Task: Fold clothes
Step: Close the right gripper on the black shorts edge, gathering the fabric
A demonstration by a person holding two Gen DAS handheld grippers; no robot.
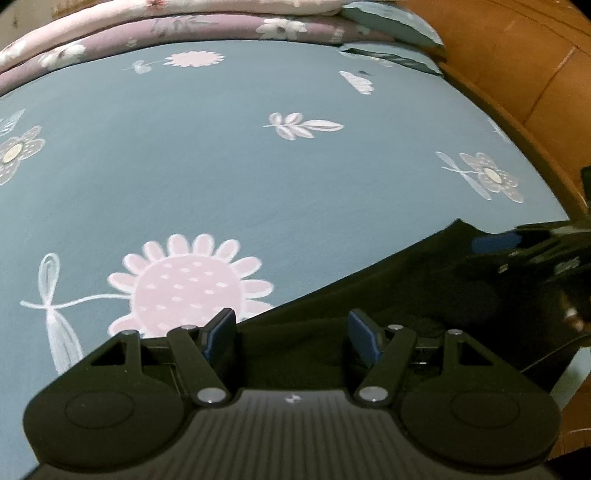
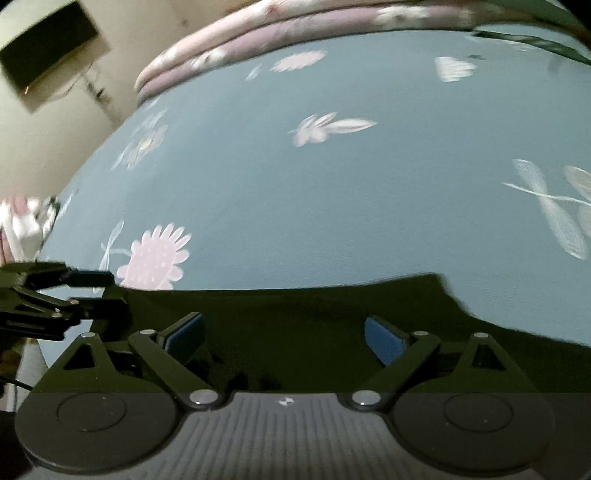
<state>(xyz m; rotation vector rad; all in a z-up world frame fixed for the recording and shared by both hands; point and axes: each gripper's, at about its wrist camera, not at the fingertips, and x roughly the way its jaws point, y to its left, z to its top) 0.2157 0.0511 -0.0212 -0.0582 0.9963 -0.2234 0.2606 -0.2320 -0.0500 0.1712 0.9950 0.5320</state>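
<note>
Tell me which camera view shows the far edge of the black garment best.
The right wrist view: the black garment shows its far edge running across the blue floral bedsheet up to one corner. The left wrist view shows the garment only slanting, partly behind the right gripper.

Garment point(image 1: 369, 295) on bedsheet point(image 1: 258, 166) near edge; folded quilts point(image 1: 147, 33) behind, apparently stacked.

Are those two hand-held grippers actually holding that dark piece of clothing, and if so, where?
No. Both the left hand-held gripper and the right hand-held gripper stand open above the dark garment on the floral bedsheet, pads apart, gripping nothing.
</note>
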